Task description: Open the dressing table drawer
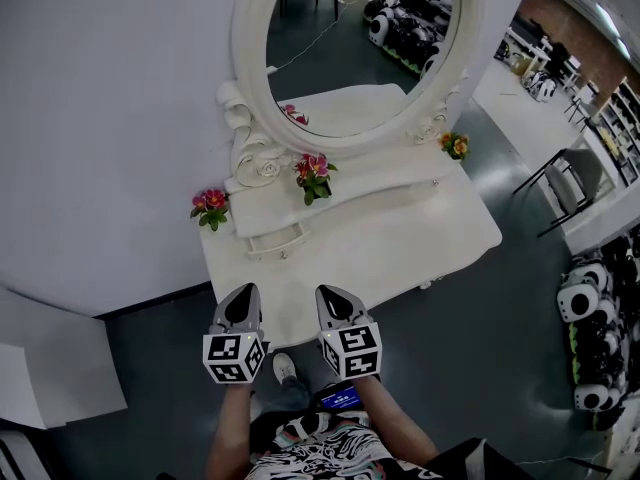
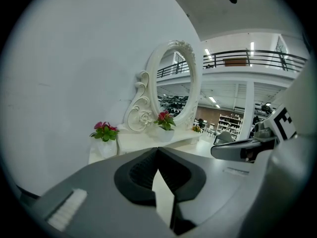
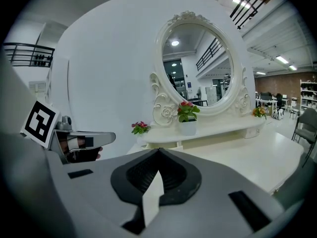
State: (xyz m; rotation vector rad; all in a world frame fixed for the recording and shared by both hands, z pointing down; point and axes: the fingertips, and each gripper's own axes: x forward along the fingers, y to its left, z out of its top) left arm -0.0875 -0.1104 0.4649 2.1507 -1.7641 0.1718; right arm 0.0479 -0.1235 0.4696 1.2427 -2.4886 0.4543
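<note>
The white dressing table (image 1: 400, 243) stands against the wall, with an oval mirror (image 1: 355, 48) on top. A small drawer (image 1: 275, 240) with a curved handle sits under the raised shelf; in the right gripper view this drawer (image 3: 181, 144) looks closed. My left gripper (image 1: 243, 303) and right gripper (image 1: 330, 298) hover side by side over the table's front edge, well short of the drawer. Both are shut and hold nothing. The left gripper (image 2: 157, 148) and the right gripper (image 3: 159, 149) each point toward the mirror. The table's front face is hidden.
Flower pots stand at the shelf's left (image 1: 210, 206), middle (image 1: 314, 173) and right (image 1: 455, 145). A black-framed chair (image 1: 570, 183) and panda toys (image 1: 590, 338) are on the right. A white panel (image 1: 50, 368) lies on the floor at left.
</note>
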